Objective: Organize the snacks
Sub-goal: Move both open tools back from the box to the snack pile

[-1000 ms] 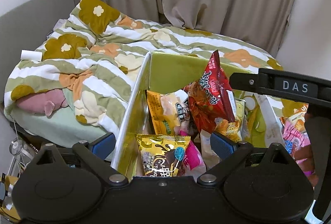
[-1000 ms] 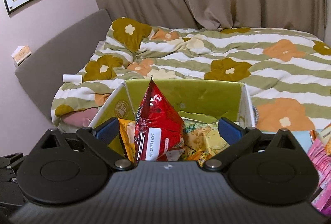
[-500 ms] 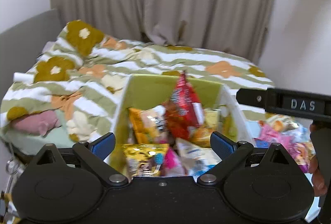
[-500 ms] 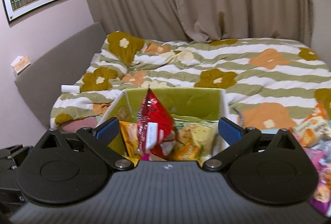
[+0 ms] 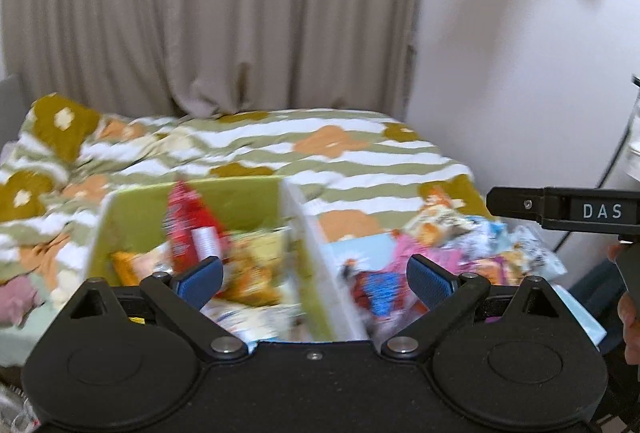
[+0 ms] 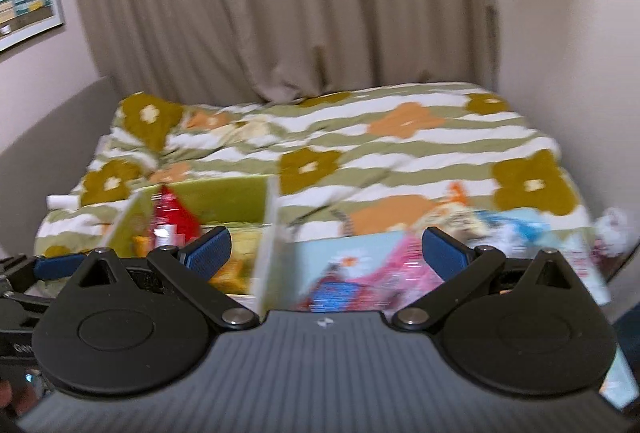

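Left gripper (image 5: pixel 314 275) and right gripper (image 6: pixel 326 253): fingers spread wide, nothing held. Green box (image 5: pixel 248 193) at 11 o'clock holds red packet (image 5: pixel 188 217); loose snacks (image 5: pixel 460 245) at 1 o'clock.

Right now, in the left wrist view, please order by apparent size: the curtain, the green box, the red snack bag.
1. curtain, by far the largest.
2. green box.
3. red snack bag, smallest.
The view is blurred, but the gaps are clear.

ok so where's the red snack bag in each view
Left wrist: the red snack bag stands in the green box, left of centre, above the left finger.
Right wrist: red snack bag at far left, in the same green box.
Shared landmark: the box's white right wall.
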Available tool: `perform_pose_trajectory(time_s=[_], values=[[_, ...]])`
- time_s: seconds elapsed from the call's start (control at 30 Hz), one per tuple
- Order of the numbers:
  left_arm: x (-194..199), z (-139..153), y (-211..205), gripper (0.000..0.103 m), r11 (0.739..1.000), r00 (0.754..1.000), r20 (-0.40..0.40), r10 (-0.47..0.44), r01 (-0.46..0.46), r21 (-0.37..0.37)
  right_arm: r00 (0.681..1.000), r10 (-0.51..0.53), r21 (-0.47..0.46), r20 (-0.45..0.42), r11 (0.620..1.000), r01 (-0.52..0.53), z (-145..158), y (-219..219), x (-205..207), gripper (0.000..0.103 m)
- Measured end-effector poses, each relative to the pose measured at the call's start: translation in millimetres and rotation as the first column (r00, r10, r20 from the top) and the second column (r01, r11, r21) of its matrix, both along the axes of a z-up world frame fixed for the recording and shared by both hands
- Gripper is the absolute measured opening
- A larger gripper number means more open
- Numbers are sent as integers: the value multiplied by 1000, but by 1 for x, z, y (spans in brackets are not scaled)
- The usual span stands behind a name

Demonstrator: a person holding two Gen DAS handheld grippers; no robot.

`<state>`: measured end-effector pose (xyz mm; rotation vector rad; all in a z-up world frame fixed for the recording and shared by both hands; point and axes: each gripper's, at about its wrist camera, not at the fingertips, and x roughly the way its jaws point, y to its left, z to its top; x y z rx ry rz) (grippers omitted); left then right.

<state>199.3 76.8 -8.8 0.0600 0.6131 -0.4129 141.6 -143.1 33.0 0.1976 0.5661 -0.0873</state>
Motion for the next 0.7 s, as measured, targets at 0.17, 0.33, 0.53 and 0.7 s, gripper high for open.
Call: perform_pose_trajectory(time_s=[0.17,0.33,0.53,0.7], values=[[-7,-6,-61,100,998,998,0,-55,55,3,997,-58,-44,-44,997,56,-8,-62,-13,103],[-12,-18,-125,100,992,993,-28,-117,118,42,990,-103,-54,-100,994,98,-23,-120,-21,103],[-10,-44,-187,100,978,983,-61,-173,178,108,980,-127,-43,-154,992,122,-46,-178,-20,103],[-5,-80,-230,100,958,978,-74,-195,206,199,974,-128,-36,-187,992,123,-68,-208,-11,103]])
